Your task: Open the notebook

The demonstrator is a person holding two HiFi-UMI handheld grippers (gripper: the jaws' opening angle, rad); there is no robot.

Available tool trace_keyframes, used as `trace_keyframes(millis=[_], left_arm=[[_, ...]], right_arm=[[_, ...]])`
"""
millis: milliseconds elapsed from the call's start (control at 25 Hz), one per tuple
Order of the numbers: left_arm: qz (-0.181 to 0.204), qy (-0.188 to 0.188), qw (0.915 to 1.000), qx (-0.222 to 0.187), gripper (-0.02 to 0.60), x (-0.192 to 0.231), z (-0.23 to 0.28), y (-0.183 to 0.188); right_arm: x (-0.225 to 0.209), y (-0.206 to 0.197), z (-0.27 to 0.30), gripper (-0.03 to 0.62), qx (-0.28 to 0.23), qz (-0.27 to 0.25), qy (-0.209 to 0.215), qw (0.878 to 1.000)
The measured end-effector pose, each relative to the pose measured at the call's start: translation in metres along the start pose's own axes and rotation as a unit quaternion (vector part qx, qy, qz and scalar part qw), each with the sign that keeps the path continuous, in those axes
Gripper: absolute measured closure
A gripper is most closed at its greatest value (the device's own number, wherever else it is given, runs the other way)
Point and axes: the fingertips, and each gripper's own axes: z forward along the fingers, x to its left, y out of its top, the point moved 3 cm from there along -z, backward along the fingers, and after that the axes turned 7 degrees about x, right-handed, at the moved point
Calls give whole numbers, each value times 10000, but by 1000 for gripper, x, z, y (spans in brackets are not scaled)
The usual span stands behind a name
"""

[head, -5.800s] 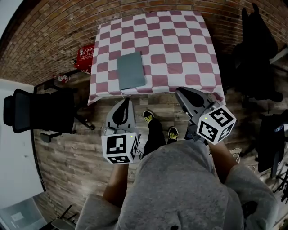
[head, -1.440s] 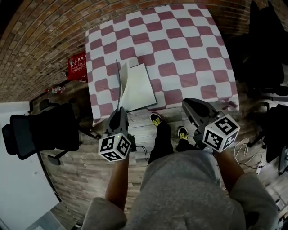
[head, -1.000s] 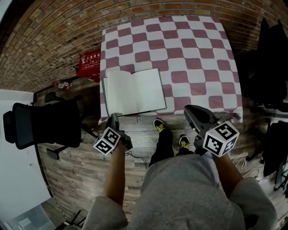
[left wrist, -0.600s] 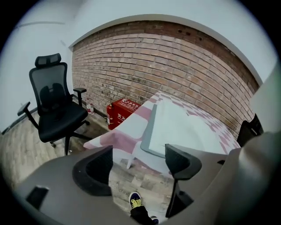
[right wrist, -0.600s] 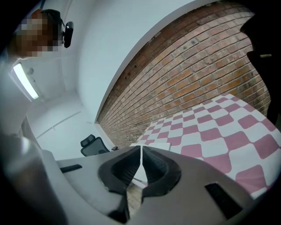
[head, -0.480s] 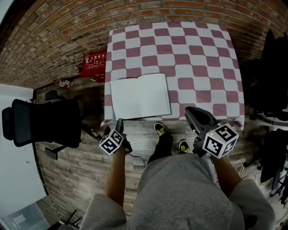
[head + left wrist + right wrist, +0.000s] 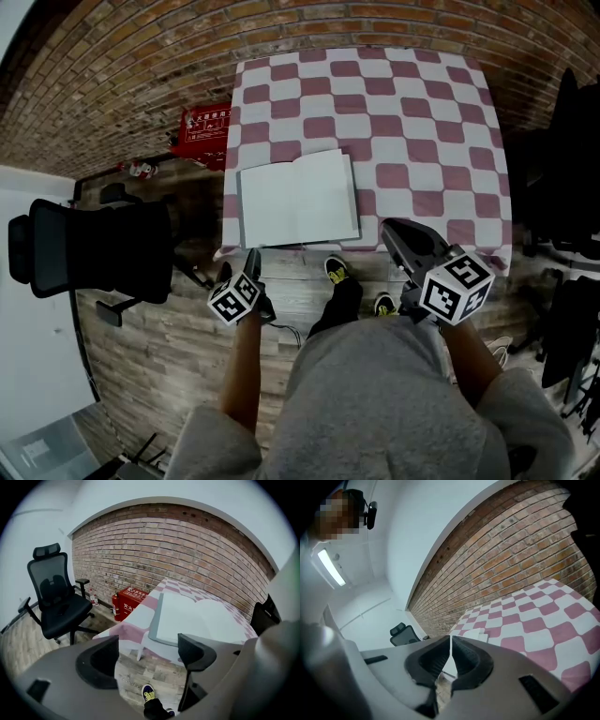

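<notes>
Notebook [image 7: 298, 199]: lies open and flat, blank pages up, at the near left edge of the table.
Table [image 7: 412, 112]: covered by a red-and-white chequered cloth, set against a brick wall.
Left gripper [image 7: 147, 656]: below the table's near edge, clear of the notebook; jaws spreading wide, nothing between them.
Right gripper [image 7: 450, 656]: near the table's right front corner; jaws pressed together, holding nothing.
Red box [image 7: 208, 131]: on the floor by the wall, left of the table; contents cannot be made out.
Office chair [image 7: 94, 248]: black, further left.
</notes>
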Motion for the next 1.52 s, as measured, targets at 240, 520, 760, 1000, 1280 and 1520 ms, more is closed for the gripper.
trace_keyframes(millis=[240, 520, 760, 1000, 1280, 1520], left_arm=[[443, -339, 9973, -486, 201, -35, -21, 17], [922, -904, 9882, -826, 202, -86, -56, 26], [1532, -1239, 9706, -1385, 204, -135, -113, 24], [2021, -1412, 9440, -2192, 363, -180, -182, 13], [2307, -1413, 9229, -2742, 571, -217, -251, -11], [2585, -1460, 9084, -2945, 571, -239, -292, -29]], right_arm=[[2, -2, -12, 559, -69, -49, -15, 10000], [3, -1, -43, 559, -251, -155, -101, 9995], [3, -1, -81, 559, -410, -301, -227, 9984], [11, -10, -119, 559, -498, -535, -315, 9968], [28, -20, -160, 559, -667, -844, -395, 9934], [41, -31, -183, 559, -696, -949, -385, 9923]])
